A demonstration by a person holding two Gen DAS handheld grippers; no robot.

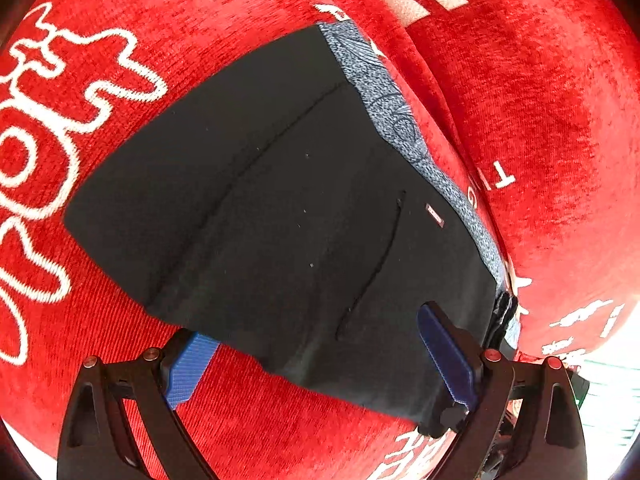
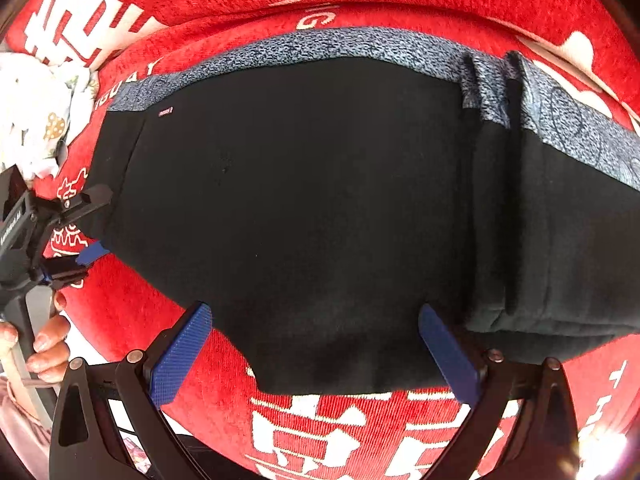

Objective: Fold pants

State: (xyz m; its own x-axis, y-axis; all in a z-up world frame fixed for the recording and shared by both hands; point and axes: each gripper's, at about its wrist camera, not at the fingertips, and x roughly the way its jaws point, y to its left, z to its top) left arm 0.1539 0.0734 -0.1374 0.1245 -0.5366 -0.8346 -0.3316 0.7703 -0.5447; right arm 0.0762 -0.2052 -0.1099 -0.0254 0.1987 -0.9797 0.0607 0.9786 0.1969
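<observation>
Black pants [image 1: 280, 208] with a speckled grey-blue waistband [image 1: 384, 96] lie folded flat on a red cloth. My left gripper [image 1: 316, 356] is open at the pants' near edge, its blue pads [image 1: 444, 356] straddling the corner, nothing pinched. In the right wrist view the same pants [image 2: 304, 216] fill the middle, waistband [image 2: 320, 46] along the far side and a doubled fold at the right. My right gripper [image 2: 316, 350] is open over the near hem. The left gripper [image 2: 90, 228] shows at the left edge of that view, jaws apart at the pants' side, held by a hand [image 2: 44, 344].
The red cloth [image 1: 520, 120] with white lettering covers the whole surface and rises in a ridge behind the waistband. A crumpled white patterned fabric [image 2: 36, 112] lies at the far left. The cloth's edge and a bright floor [image 1: 608, 392] show at the lower right.
</observation>
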